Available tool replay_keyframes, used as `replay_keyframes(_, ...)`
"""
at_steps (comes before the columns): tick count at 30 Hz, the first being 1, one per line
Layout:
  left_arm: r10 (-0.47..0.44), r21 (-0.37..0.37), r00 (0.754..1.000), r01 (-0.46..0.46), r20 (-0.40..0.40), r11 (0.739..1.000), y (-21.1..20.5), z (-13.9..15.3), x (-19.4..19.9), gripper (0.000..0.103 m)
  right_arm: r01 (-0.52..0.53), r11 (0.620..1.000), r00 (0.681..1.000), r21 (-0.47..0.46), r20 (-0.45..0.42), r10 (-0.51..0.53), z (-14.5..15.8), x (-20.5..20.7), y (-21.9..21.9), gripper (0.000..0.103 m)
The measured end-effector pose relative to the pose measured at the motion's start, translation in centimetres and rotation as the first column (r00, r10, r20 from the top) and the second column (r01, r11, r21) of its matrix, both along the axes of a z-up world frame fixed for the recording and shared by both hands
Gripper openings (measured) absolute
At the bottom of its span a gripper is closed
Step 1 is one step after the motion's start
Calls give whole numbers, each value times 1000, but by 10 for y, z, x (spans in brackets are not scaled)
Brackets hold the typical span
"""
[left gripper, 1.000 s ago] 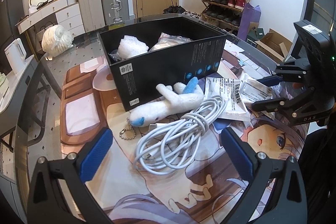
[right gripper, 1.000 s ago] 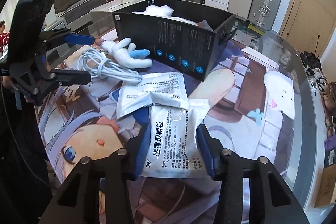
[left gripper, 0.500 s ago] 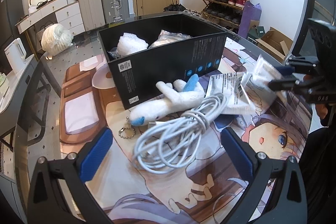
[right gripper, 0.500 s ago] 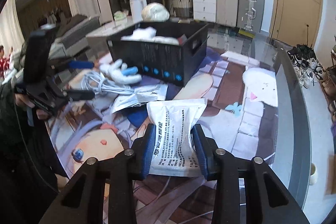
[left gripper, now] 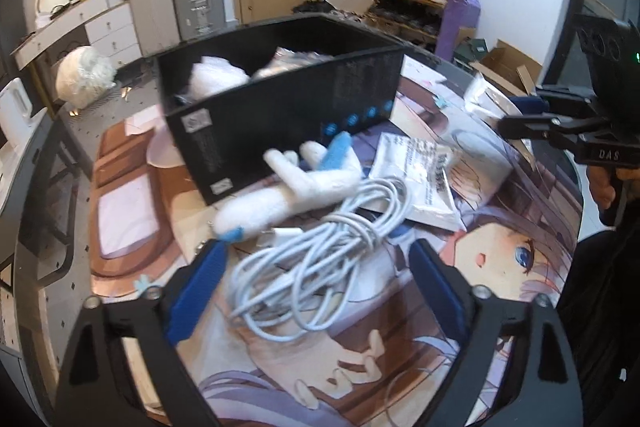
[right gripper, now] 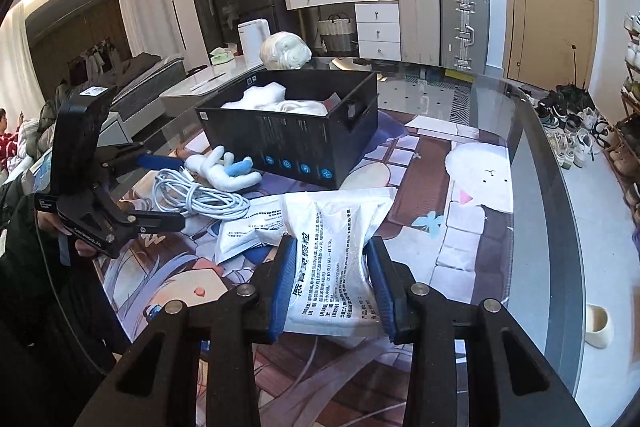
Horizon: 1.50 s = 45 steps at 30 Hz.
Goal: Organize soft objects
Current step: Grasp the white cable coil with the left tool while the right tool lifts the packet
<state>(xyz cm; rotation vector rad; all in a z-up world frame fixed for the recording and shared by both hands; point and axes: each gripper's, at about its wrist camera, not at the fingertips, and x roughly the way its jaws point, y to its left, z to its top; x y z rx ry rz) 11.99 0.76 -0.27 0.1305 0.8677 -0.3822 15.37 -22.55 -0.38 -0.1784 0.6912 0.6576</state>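
My left gripper (left gripper: 316,283) points down over a coil of white cable (left gripper: 320,259). Its jaws are closing with the coil between the blue pads, which do not press it. A white plush toy with blue tips (left gripper: 304,187) lies just beyond, against the black box (left gripper: 280,131) that holds white soft items. My right gripper (right gripper: 332,283) is shut on a white medicine packet (right gripper: 336,227), held above the mat. A second packet (right gripper: 248,231) lies flat below it. In the right wrist view the left gripper (right gripper: 164,191) straddles the cable (right gripper: 200,195).
The printed mat covers a glass table whose curved edge (right gripper: 560,187) runs along the right. A small white cup (right gripper: 598,319) stands near that edge. A white round bundle (left gripper: 84,77) sits beyond the box. Suitcases, drawers and a shoe rack stand past the table.
The right gripper closed on the packet and lifted it off the mat. The left gripper's jaws have narrowed around the cable coil.
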Motion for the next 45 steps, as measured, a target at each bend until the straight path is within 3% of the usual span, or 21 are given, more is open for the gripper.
replay_keyframes(4,-34,38,999,35,-21,999,-10,-6,-1,68,-1,1000,1000,-15,-6,1,-3,1,1,36)
replay_keyframes(9,-58,34,998,59,-13,998,-13,-4,-4,51,-1,1000,1000,-17,-9,1,-4,2,2,36)
replay_keyframes(13,-83,10,996,84,-16,996,-11,-1,-9,22,-1,1000,1000,-20,-7,1,-5,2,4,36)
replay_keyframes(18,-111,-24,994,111,-14,994,-7,3,-17,17,-7,1000,1000,-15,-1,7,-4,0,7,36)
replay_keyframes(34,-128,-122,989,136,75,983,10,36,-43,16,-39,999,998,27,53,38,13,-8,24,36)
replay_keyframes(45,-60,-159,986,85,153,984,16,63,-42,16,-45,997,992,56,120,38,43,-21,36,36)
